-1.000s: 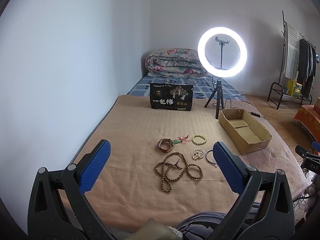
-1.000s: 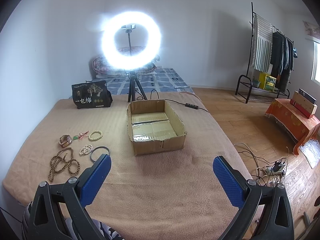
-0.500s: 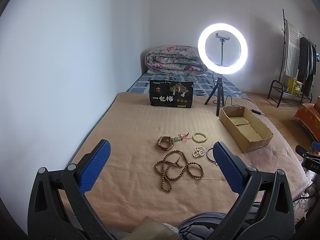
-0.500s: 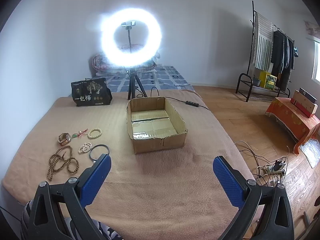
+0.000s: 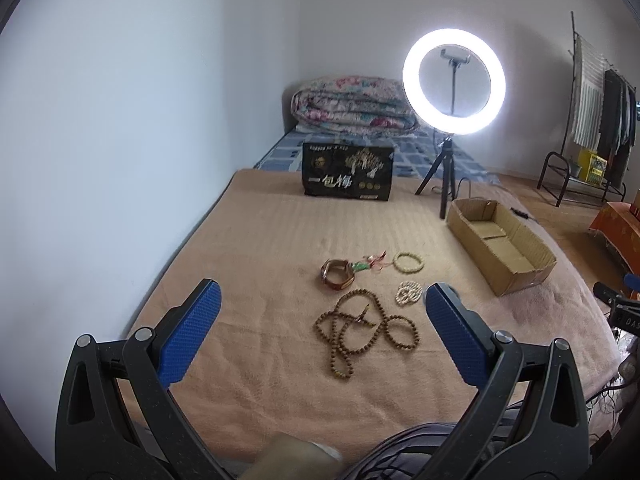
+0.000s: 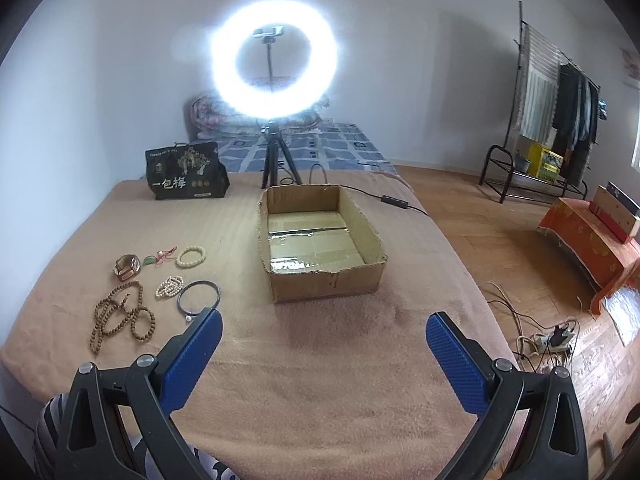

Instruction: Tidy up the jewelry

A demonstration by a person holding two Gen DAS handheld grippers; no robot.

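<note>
Several pieces of jewelry lie on a tan blanket (image 5: 260, 248): a long brown bead necklace (image 5: 362, 330) (image 6: 120, 316), a brown bangle (image 5: 337, 274) (image 6: 128, 266), a cream bead bracelet (image 5: 408, 262) (image 6: 191, 257), a white pearl bracelet (image 5: 409, 293) (image 6: 170, 286), a green and red charm (image 5: 366, 265) (image 6: 158, 258) and a thin dark ring bangle (image 6: 199, 297). An empty cardboard box (image 5: 500, 244) (image 6: 320, 236) stands right of them. My left gripper (image 5: 320, 334) is open above the near blanket, short of the necklace. My right gripper (image 6: 322, 356) is open in front of the box.
A lit ring light on a tripod (image 5: 454, 88) (image 6: 274, 60) stands behind the box, its cable (image 6: 394, 201) trailing right. A black printed bag (image 5: 348, 172) (image 6: 186, 176) stands at the back. A wall runs along the left. A clothes rack (image 6: 560, 112) and floor cables (image 6: 548, 340) are to the right.
Both views have shifted slightly closer to the blanket; the jewelry and box sit a little lower and nearer in frame. Nothing on the blanket has moved. Both grippers stay open.
</note>
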